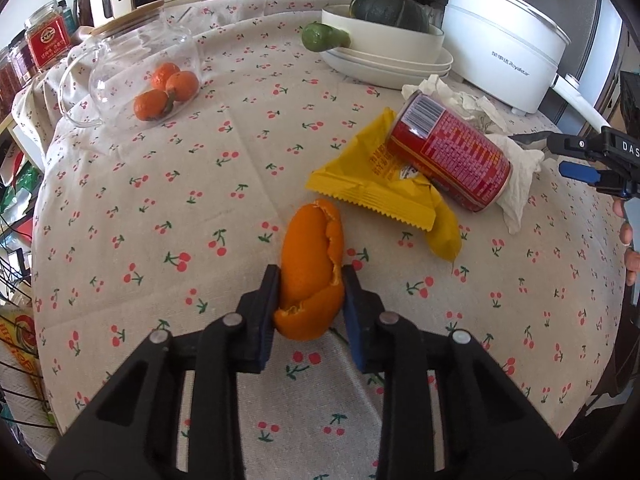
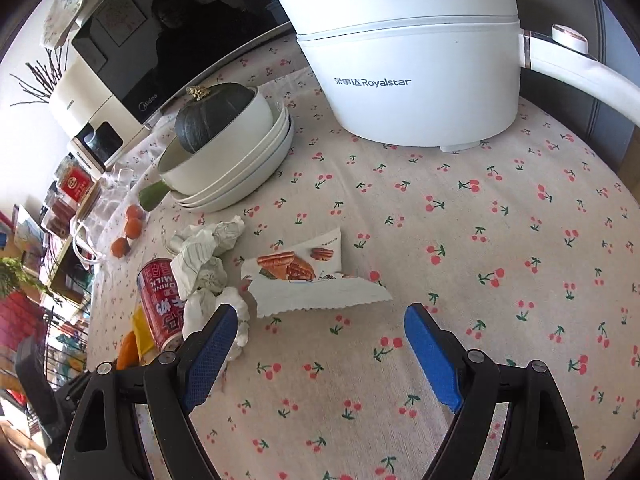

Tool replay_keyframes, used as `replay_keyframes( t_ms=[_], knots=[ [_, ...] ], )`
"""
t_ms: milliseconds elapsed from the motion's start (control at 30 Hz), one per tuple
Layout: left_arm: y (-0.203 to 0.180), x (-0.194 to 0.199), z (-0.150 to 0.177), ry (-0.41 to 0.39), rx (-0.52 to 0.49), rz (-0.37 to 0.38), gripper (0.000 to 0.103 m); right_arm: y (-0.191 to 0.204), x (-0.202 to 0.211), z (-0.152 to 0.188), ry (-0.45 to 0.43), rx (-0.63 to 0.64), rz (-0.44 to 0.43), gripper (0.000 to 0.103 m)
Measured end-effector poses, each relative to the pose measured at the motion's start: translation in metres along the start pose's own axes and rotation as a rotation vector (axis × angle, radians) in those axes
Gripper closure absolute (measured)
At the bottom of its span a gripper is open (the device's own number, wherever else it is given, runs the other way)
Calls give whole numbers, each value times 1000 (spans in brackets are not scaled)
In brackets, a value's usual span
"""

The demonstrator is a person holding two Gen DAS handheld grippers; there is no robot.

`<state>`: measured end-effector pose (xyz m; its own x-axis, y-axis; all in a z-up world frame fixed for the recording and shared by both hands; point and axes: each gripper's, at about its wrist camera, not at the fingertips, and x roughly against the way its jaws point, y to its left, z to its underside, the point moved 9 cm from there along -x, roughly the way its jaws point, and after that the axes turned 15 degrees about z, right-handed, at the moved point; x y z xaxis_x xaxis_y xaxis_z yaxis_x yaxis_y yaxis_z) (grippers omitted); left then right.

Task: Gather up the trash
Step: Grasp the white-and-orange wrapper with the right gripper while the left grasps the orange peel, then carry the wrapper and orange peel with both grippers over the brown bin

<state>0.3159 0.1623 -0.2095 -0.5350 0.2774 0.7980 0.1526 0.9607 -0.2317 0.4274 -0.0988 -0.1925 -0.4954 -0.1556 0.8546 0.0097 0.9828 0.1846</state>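
Observation:
My left gripper (image 1: 311,276) is shut on a curled piece of orange peel (image 1: 310,248) that rests on the cherry-print tablecloth (image 1: 160,200). Beyond the peel lie a yellow snack wrapper (image 1: 372,184), a red drink can (image 1: 452,156) on its side, and crumpled white tissue (image 1: 520,176). My right gripper (image 2: 320,312) stands open just above the cloth with nothing between its blue pads (image 2: 428,344). Just ahead of it lies a torn white nut wrapper (image 2: 308,280). To its left are the tissue (image 2: 204,256) and the can (image 2: 158,300).
A white electric pot (image 2: 408,80) with a long handle stands at the back. Stacked white bowls (image 2: 248,160) hold a dark green squash (image 2: 212,116). A glass jug (image 1: 132,68) lies on its side with three tangerines in it. The round table drops off at the left beside a wire rack (image 1: 16,280).

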Motion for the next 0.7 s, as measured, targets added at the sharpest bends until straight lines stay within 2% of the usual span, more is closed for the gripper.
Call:
replay_keyframes(
  t_ms=[267, 333, 400, 433, 700],
  knots=[
    [-5, 8, 2, -3, -2, 6, 72, 8, -18, -11, -59, -63, -48, 16],
    [-7, 11, 1, -6, -2, 7, 72, 9, -18, -13, -71, -69, -56, 19],
    [-9, 13, 1, -10, -3, 9, 72, 9, -18, -13, -71, -64, -69, 30],
    [-10, 14, 1, -11, -5, 10, 72, 9, -18, -13, -67, -58, -66, 30],
    [-31, 35, 3, -39, -17, 30, 73, -4, 19, -2, -95, -28, -41, 32]
  ],
)
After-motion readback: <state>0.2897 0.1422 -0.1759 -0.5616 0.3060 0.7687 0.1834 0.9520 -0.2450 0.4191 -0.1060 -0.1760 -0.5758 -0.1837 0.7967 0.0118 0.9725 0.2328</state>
